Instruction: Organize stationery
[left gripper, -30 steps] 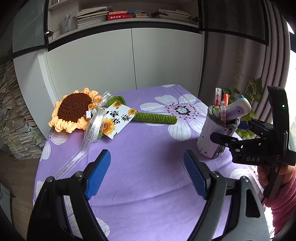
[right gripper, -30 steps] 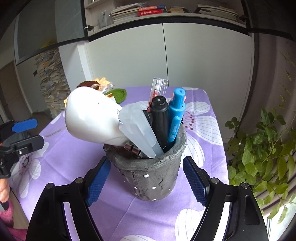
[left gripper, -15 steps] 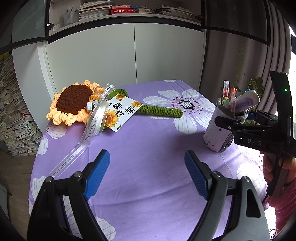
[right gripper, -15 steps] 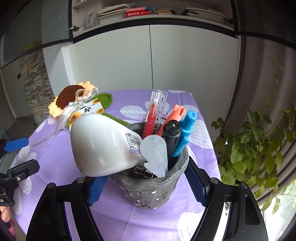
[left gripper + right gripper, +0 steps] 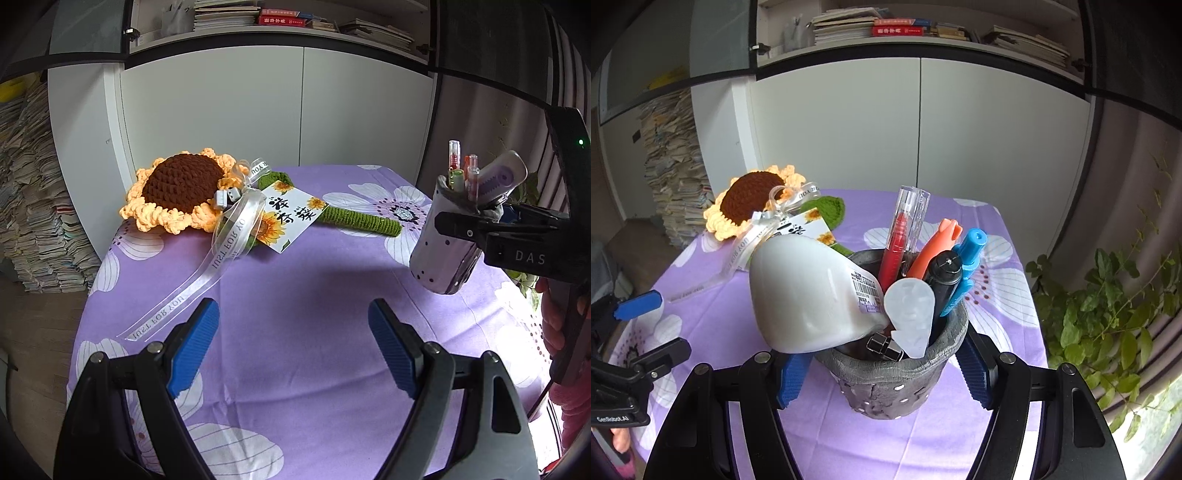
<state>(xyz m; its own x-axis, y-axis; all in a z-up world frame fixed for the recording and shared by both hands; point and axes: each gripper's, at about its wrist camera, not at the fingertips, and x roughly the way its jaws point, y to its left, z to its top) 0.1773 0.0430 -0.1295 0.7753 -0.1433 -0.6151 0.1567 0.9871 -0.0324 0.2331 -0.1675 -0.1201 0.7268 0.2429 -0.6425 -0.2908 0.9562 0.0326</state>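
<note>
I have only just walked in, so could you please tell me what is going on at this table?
A person is tidying stationery with a handheld gripper in each hand. The right gripper is clamped on a grey pen holder full of pens and a white tape dispenser, holding it tilted above the purple tablecloth. The left gripper is open and empty. A crocheted sunflower lies at the far side.
</note>
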